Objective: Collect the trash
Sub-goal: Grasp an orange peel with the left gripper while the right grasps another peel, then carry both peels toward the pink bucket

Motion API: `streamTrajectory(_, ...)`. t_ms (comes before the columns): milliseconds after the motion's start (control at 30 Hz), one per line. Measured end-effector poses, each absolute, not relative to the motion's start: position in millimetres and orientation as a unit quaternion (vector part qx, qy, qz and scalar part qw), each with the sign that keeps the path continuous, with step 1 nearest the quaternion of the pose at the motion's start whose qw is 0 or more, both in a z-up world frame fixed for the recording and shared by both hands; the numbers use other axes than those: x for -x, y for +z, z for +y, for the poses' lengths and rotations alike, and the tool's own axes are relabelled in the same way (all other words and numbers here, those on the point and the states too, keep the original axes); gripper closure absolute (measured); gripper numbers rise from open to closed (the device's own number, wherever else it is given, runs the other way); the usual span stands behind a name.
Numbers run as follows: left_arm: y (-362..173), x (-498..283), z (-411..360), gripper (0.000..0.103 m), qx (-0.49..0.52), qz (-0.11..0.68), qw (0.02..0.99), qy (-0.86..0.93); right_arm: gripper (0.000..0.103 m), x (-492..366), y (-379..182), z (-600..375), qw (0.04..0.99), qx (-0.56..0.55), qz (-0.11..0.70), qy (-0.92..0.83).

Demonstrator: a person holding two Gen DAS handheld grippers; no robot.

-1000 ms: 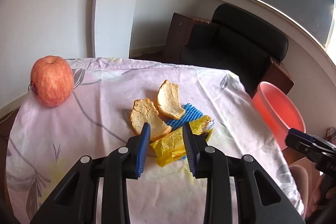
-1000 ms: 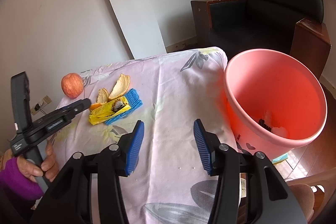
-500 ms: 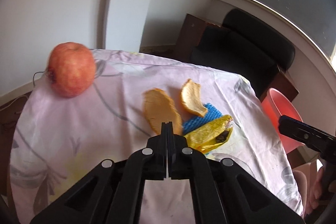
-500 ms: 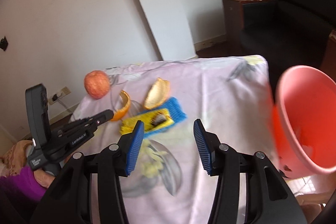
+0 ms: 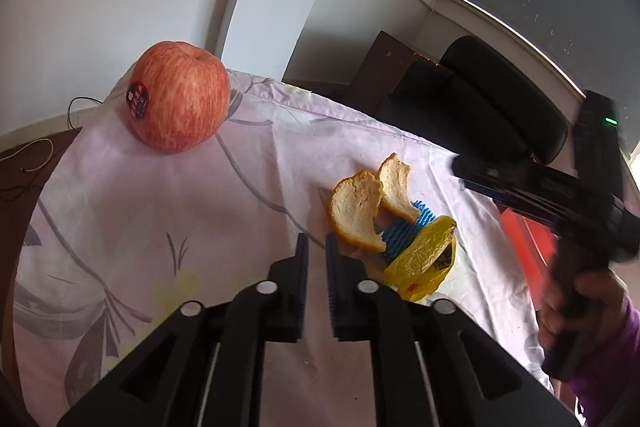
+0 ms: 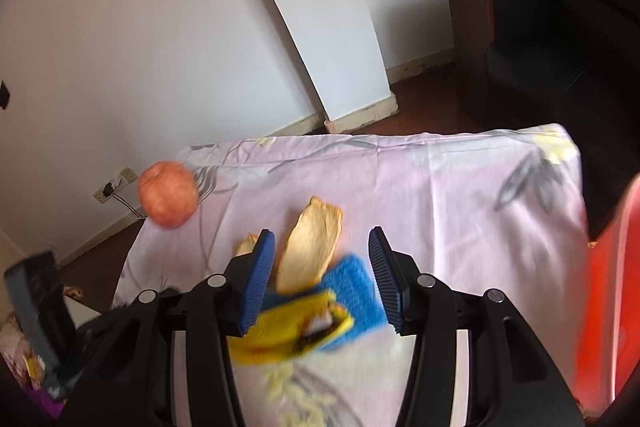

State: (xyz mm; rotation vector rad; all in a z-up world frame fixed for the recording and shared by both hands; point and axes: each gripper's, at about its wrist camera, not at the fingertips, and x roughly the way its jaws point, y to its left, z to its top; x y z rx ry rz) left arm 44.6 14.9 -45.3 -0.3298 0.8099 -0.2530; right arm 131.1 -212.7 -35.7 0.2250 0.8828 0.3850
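Note:
Two orange peels (image 5: 354,215) (image 5: 396,187), a blue foam net (image 5: 404,231) and a yellow wrapper (image 5: 424,259) lie in a pile on the floral tablecloth (image 5: 180,227). My left gripper (image 5: 316,241) sits just left of the pile, its jaws opening from a narrow gap with nothing between them. My right gripper (image 6: 322,247) hovers open over the pile, with the larger peel (image 6: 312,243), the net (image 6: 356,283) and the wrapper (image 6: 288,323) seen between its fingers, untouched. The right wrist view is blurred.
A red apple (image 5: 180,101) with a sticker stands at the table's far left corner. A red bucket (image 6: 608,287) stands off the right edge of the table. Beyond the table are a black armchair (image 5: 480,99) and a white pillar (image 6: 320,27).
The right gripper swung left from over the bucket to over the trash pile. The left gripper shut, then parted slightly, and shifted left of the pile.

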Motion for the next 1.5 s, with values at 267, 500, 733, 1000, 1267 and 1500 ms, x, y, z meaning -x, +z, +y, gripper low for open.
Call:
streamTrajectory(267,-51.8,-44.7,21.8,0.072,0.184,0.394,0.891,-0.128,0.053,-169.2,-70.8,-192.6,0.865,-0.083,0.459,0.185)
streamTrajectory(500,-45.5,-55.2,18.6,0.063,0.179,0.391,0.893,-0.135,0.093,-168.8,-78.9,-189.4,0.861,-0.087,0.456,0.206)
streamTrajectory(733,-40.0,-86.1,-1.3,0.057,0.129,0.397,0.895,-0.159,0.098,-143.3,-50.3,-220.0,0.879,-0.142,0.408,0.201)
streamTrajectory(1000,-59.8,-118.3,-22.8,0.058,0.102,0.425,0.882,-0.174,0.098,-112.3,-13.8,-253.4,0.898,-0.17,0.362,0.184)
streamTrajectory(1267,-57.0,-117.9,-29.4,0.096,0.104,0.421,0.882,-0.184,0.098,-87.8,-8.1,-274.3,0.903,-0.183,0.352,0.163)
streamTrajectory(1500,-32.2,-99.5,-18.4,0.1,0.115,0.394,0.895,-0.174,0.098,-70.6,-4.8,-288.6,0.906,-0.194,0.343,0.153)
